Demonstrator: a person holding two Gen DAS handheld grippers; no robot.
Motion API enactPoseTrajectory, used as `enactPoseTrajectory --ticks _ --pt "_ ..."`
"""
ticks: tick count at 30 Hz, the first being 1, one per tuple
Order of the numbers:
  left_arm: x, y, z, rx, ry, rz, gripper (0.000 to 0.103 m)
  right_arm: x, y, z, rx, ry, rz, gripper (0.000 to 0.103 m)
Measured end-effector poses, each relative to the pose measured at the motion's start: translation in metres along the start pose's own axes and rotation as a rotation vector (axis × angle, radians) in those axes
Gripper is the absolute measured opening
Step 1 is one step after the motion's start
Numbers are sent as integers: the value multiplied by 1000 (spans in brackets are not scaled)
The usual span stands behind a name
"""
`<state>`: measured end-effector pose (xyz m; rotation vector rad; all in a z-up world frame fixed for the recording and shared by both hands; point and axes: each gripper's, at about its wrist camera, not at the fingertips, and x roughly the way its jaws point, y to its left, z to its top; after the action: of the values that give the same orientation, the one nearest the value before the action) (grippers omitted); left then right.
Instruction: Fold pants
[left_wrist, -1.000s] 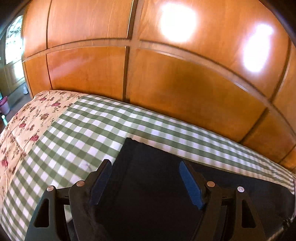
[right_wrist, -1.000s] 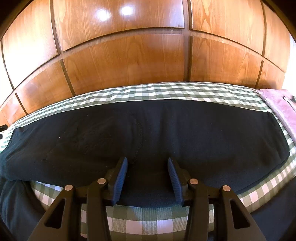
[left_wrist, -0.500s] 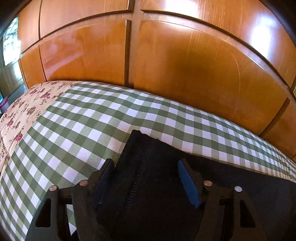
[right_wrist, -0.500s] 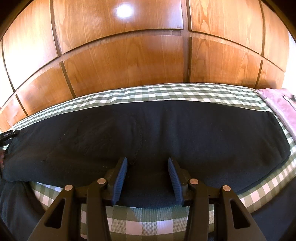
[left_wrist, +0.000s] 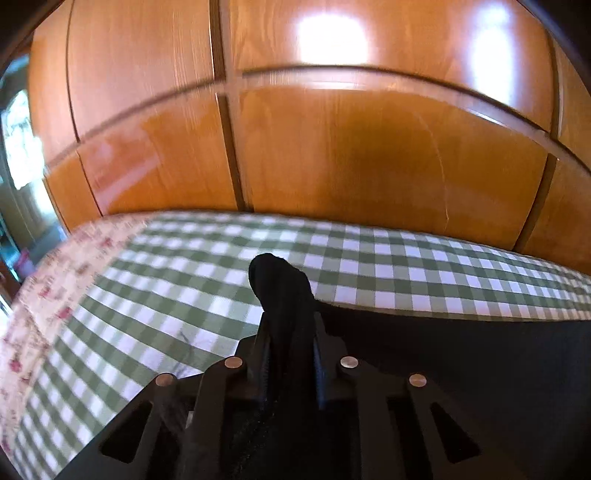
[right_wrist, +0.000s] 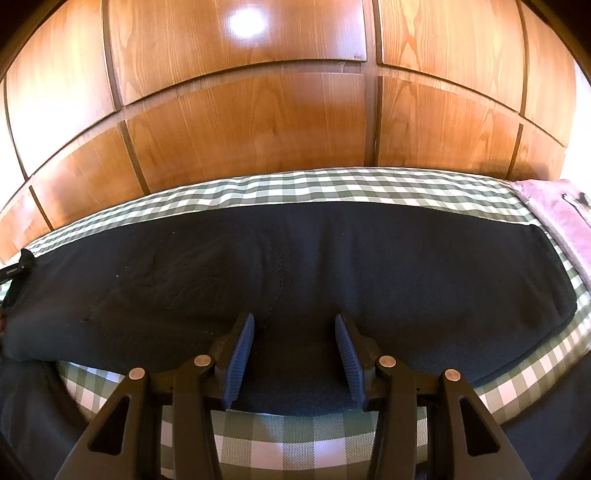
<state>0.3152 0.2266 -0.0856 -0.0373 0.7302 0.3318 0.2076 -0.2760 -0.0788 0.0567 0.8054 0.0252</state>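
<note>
Dark navy pants (right_wrist: 369, 258) lie stretched flat across the bed, left to right in the right wrist view. My left gripper (left_wrist: 291, 328) is at their left end. Its jaws are closing, and a bunched fold of the pants (left_wrist: 277, 280) sticks up pinched between the pads. The rest of the pants (left_wrist: 461, 369) runs off to the right. My right gripper (right_wrist: 294, 321) stands open over the near edge at the middle of the pants. The fabric lies flat between its blue pads (right_wrist: 240, 354), which do not press on it.
The bed carries a green-and-white checked cover (left_wrist: 406, 266) (right_wrist: 295, 454). A glossy wooden panelled wardrobe (left_wrist: 369, 147) (right_wrist: 258, 129) rises right behind it. A floral cloth (left_wrist: 55, 295) lies at the bed's left end, a mauve cloth (right_wrist: 554, 206) at its right end.
My left gripper dipped toward the pants' left end and its wide jaws came together, gathering the fabric into a raised bunch. The right gripper has not moved.
</note>
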Motion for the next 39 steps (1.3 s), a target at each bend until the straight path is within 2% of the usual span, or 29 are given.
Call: enactPoseTrajectory --ticks 4,10,15,26,32,36,39 --pt "-24 -10 -1 52 -74 29 16 0 0 0 0 -1 1 47" --pt "-70 -7 -10 11 -127 -67 15 0 0 0 0 0 0 47" --pt "-111 -4 -24 5 -179 -116 15 0 0 0 -1 0 -1 47" --pt "-185 22 -103 -116 -218 -252 15 0 3 3 -23 14 -44 52" --pt "-184 36 -132 -249 -168 -300 15 4 4 6 -28 55 -69 63" --pt "-182 44 -142 -309 -167 -323 15 3 8 20 -21 142 -90 64" --pt "-179 50 -147 -345 -157 -342 15 -7 12 33 76 160 5 64"
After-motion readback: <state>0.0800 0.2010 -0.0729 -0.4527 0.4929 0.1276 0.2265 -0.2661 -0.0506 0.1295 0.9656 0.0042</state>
